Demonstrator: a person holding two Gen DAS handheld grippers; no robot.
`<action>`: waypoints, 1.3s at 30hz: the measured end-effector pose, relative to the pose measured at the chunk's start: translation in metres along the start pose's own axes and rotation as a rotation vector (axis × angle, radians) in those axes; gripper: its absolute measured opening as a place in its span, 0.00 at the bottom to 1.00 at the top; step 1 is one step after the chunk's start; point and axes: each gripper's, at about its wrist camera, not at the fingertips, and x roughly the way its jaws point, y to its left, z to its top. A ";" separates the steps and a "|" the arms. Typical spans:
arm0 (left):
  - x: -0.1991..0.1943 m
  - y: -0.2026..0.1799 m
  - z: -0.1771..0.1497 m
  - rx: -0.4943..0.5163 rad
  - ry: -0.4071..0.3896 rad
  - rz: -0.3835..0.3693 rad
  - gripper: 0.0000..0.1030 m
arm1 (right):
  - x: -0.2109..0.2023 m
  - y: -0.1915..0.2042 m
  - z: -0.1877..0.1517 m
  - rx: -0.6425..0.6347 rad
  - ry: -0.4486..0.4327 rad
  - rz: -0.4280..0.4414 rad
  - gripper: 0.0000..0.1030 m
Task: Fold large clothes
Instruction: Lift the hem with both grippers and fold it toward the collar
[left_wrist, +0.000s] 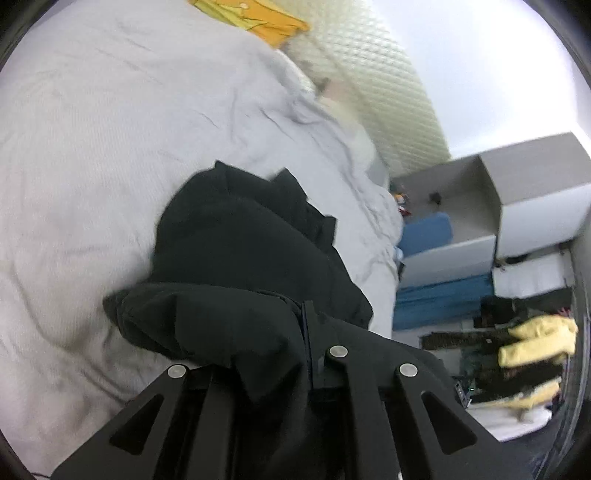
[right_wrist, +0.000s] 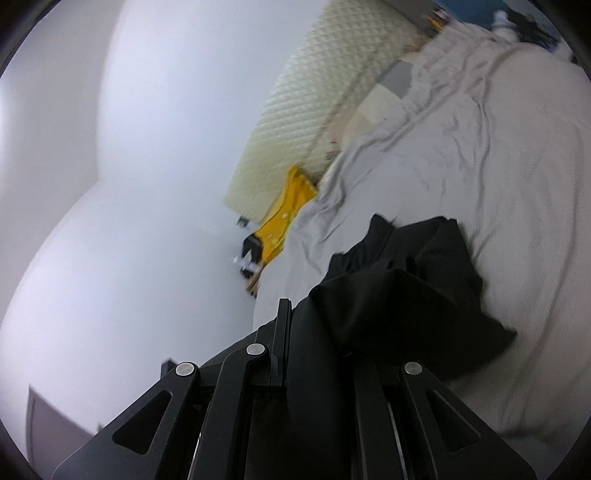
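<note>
A large black garment (left_wrist: 243, 240) lies bunched on a bed covered by a light grey sheet (left_wrist: 92, 129). My left gripper (left_wrist: 295, 325) is shut on a fold of the black garment, which drapes over its fingers and hides the left one. In the right wrist view the same garment (right_wrist: 406, 280) hangs from my right gripper (right_wrist: 295, 325), which is shut on its edge and holds it above the grey sheet (right_wrist: 517, 184). Only one right finger (right_wrist: 283, 325) shows; cloth covers the other.
An orange-yellow item (left_wrist: 255, 14) lies at the bed's far end by a cream quilted headboard (left_wrist: 388, 92). Beside the bed stand an open cardboard box (left_wrist: 517, 206), blue cloth (left_wrist: 436, 299) and yellow clothes (left_wrist: 535, 339) on the floor. A white wall (right_wrist: 129, 184) fills the right view's left.
</note>
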 end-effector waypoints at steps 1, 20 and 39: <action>0.006 -0.001 0.007 -0.016 -0.008 0.013 0.09 | 0.007 -0.004 0.008 0.020 0.001 -0.005 0.07; 0.150 -0.014 0.087 0.083 0.039 0.424 0.13 | 0.165 -0.100 0.095 0.196 0.121 -0.424 0.06; 0.116 0.025 0.096 0.036 0.145 0.109 0.20 | 0.168 -0.165 0.088 0.273 0.216 -0.180 0.10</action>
